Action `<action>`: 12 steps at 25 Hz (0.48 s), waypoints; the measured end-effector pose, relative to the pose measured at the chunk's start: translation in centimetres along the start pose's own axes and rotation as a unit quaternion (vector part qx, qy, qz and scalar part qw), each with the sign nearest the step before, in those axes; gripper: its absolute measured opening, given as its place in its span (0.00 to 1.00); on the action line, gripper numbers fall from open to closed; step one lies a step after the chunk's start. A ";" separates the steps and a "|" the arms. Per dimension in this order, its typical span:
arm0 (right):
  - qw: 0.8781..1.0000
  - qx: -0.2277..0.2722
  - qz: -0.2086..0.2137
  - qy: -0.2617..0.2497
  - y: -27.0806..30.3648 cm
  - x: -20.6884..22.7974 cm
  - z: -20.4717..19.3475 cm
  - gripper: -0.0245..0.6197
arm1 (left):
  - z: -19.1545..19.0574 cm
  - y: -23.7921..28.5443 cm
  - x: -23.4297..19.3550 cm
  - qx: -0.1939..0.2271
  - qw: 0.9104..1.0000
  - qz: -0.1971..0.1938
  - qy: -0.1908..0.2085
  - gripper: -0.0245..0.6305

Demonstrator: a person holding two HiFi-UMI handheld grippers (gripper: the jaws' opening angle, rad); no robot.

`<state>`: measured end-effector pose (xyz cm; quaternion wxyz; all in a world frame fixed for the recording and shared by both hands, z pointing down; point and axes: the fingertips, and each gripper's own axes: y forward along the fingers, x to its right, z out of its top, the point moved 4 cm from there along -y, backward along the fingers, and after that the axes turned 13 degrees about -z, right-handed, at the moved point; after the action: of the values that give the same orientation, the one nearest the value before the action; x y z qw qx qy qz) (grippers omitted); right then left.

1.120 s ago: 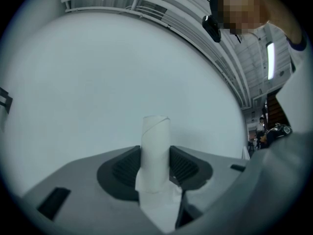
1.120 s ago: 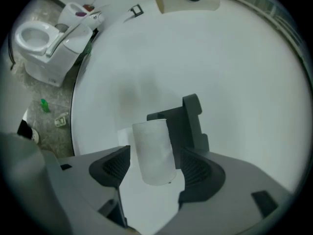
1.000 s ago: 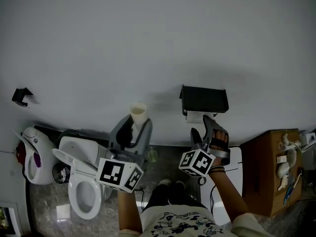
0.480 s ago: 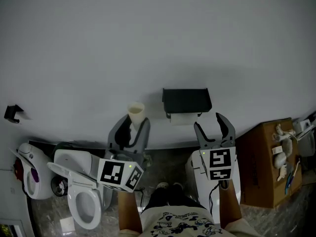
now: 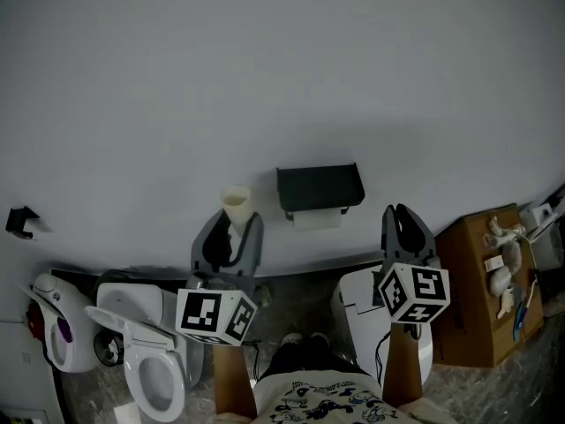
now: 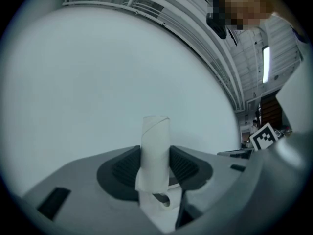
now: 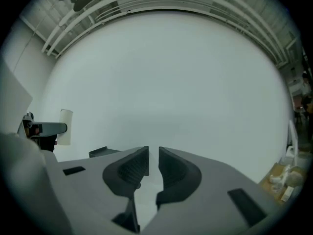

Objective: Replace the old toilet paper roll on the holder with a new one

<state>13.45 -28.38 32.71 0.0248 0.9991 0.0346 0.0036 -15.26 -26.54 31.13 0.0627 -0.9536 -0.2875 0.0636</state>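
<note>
Stock at this moment, listed from your claws outward: left claw [image 6: 155, 156], clenched on a cardboard tube [image 6: 155, 140] that stands upright between its pads, a loose scrap of paper hanging from the tube's lower end; right claw [image 7: 153, 153], grasping nothing, its jaws just now closing to a slim gap with only bare wall beyond them. Holder [image 5: 318, 184], black, fixed to the wall ahead of you, just to the right of the left claw's tips and to the left of the right claw's, touched by neither. White paper [image 5: 318, 221] shows under the holder's front edge. Judged from this, the spent core is already off and the step in hand is clearing it away, so keep the left pads pressing only as hard as the thin card will bear, hold the tube upright so the hanging scrap does not catch on the holder, and carry it well aside before you let go; spread the right jaws again before you reach for a fresh roll, since the present gap would admit nothing that wide. Not accounted for: no new roll appears in any view; whether the white paper under the holder is a full roll or a leftover sheet can't be told; the holder's spindle is hidden beneath its lid
</note>
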 end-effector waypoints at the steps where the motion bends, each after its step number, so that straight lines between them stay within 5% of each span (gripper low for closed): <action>1: 1.000 -0.001 -0.003 0.008 0.0 0.4 -0.1 0.14 | 0.0 0.1 0.0 -0.001 1.000 0.002 0.000 0.32; 12: 1.000 0.002 0.003 0.028 -0.3 1.0 0.7 0.08 | 0.5 0.4 0.2 -0.004 1.000 0.004 0.012 0.32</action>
<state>14.48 -28.04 32.02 0.0217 0.9988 0.0320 0.0317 -14.90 -26.74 30.60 0.0620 -0.9557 -0.2833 0.0512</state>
